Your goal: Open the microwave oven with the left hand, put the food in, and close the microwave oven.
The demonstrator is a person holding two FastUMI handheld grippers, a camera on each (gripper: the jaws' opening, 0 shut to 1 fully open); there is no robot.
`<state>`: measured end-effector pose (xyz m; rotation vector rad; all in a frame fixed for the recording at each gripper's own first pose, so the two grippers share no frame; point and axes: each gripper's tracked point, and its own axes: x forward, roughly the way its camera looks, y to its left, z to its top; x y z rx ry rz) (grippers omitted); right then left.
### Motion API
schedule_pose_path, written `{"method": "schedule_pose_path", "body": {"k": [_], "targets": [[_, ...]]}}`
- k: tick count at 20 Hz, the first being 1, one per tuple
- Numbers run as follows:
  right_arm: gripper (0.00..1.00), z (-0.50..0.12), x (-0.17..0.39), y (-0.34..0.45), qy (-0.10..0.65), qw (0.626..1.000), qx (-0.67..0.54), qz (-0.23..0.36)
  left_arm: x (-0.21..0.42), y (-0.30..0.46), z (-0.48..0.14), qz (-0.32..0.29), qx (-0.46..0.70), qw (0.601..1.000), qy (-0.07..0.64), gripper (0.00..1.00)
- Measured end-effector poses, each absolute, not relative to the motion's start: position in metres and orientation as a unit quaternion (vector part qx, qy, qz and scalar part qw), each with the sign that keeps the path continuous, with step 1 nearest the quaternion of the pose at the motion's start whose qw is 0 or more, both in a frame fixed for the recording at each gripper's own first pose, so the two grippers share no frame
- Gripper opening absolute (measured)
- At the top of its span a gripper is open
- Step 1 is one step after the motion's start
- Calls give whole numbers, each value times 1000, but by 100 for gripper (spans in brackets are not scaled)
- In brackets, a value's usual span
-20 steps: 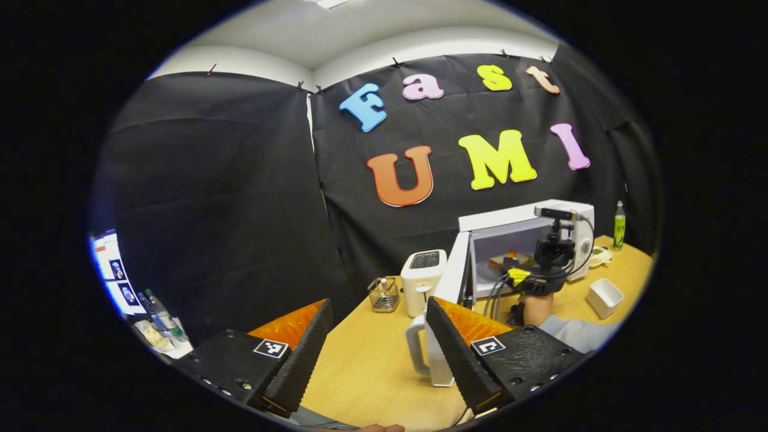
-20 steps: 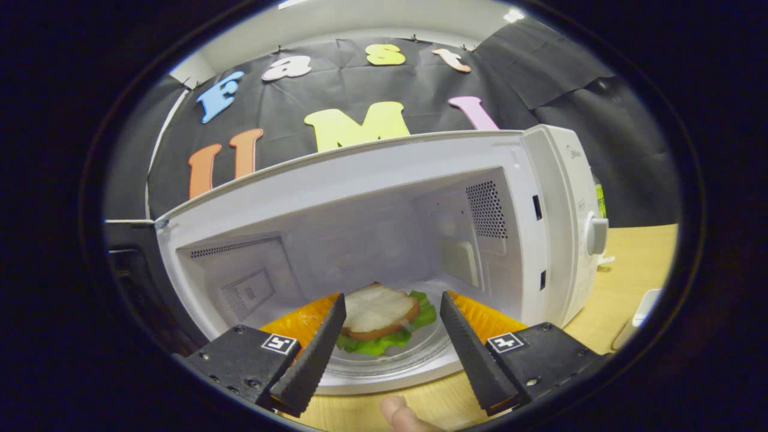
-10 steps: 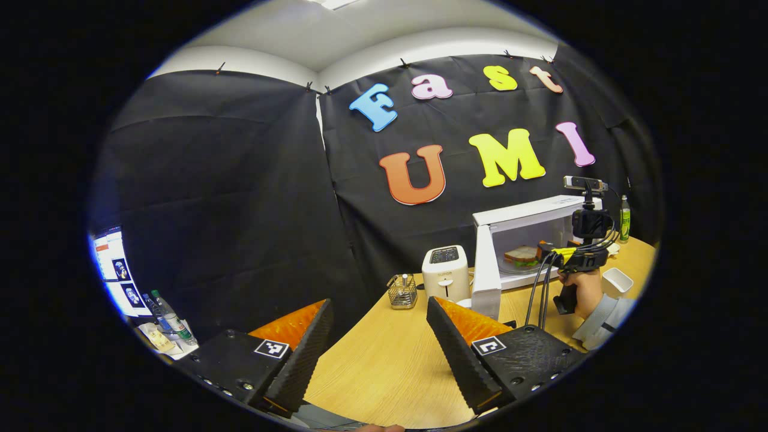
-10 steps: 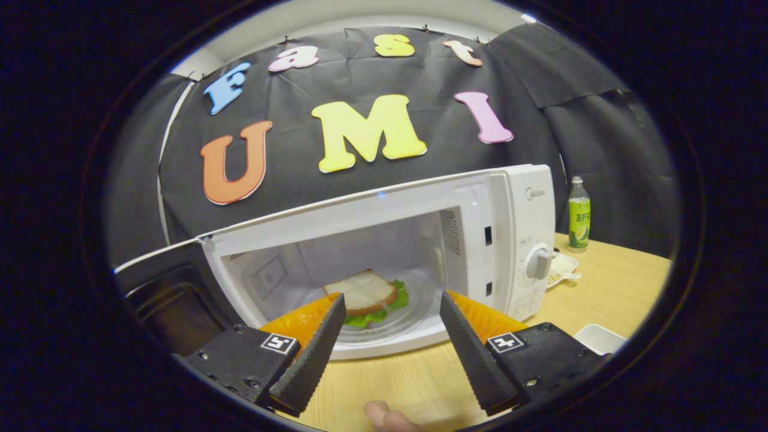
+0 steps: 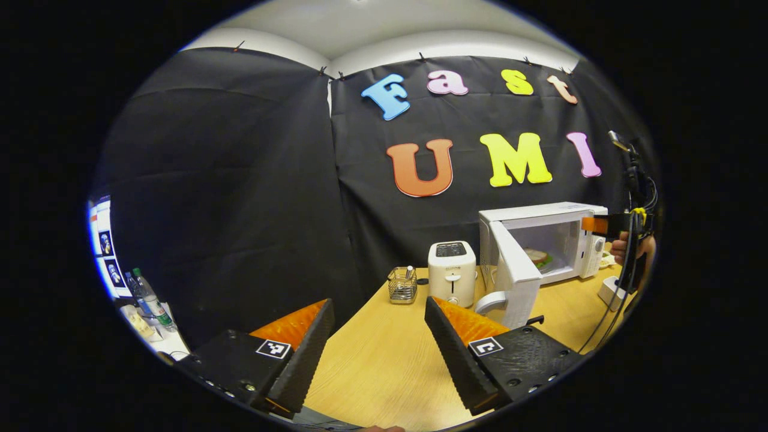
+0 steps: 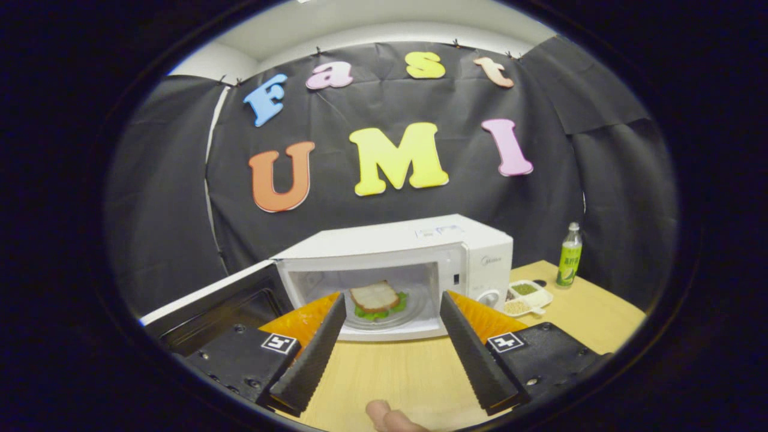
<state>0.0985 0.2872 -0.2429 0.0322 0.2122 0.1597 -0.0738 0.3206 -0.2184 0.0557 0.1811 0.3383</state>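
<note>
The sandwich [image 6: 375, 298] lies flat on the glass turntable [image 6: 414, 309] inside the white microwave oven [image 6: 420, 252], whose door [image 5: 515, 273] stands swung open at the left of the cavity. The hinged door should be rigid and light to swing, so it is best pushed on its outer face near the free edge by the handle [image 5: 489, 302], without slamming. The left gripper [image 5: 379, 351] and right gripper [image 6: 389, 348] both have jaws apart, holding nothing, well short of the oven over the wooden table [image 5: 384, 366].
</note>
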Motion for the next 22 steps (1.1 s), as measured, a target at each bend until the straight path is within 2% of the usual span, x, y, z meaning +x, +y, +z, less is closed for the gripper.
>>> {"method": "schedule_pose_path", "body": {"k": [1,2,3,5,6,7,8,9,10,11,13,14,15,16,17,20,21,22], "targets": [[92,-227,88,280,95,992,16,84,-69,326,-221,168,17,982,87,96],[91,-213,79,273,87,992,20,88,-67,330,-222,168,6,982,85,89],[100,-199,67,265,81,992,24,96,-64,334,-224,166,-3,983,80,83],[100,-179,48,246,77,991,21,103,-57,339,-227,158,-12,985,72,80],[91,-171,39,236,74,992,14,103,-54,339,-228,153,-10,986,64,88],[91,-165,30,224,72,993,7,98,-50,340,-230,147,-6,987,59,85],[91,-160,20,214,68,993,0,95,-47,339,-238,140,-5,988,62,72],[100,-150,9,206,57,994,0,97,-43,338,-244,136,-4,989,64,77],[100,-139,-1,197,45,994,4,99,-38,341,-249,141,0,988,61,61],[91,-127,-11,186,32,995,17,97,-38,348,-251,155,7,986,58,40],[91,-111,-29,166,18,994,39,98,-32,355,-267,173,3,983,67,6],[91,-103,-36,156,12,994,45,95,-25,351,-275,165,-8,984,72,0],[100,-96,-42,145,5,995,48,92,-5,342,-287,142,-25,986,77,0],[100,-90,-48,135,-2,995,50,88,-24,318,-283,116,-38,989,79,0],[90,-83,-55,125,-10,995,53,83,-23,307,-283,99,-41,992,73,0],[90,-75,-72,105,-24,995,55,78,-21,286,-289,61,-47,994,74,0],[99,-72,-76,102,-27,995,54,81,-20,278,-288,51,-47,995,73,0],[100,-71,-80,100,-29,994,53,86,-17,269,-289,37,-48,995,74,0]]}}
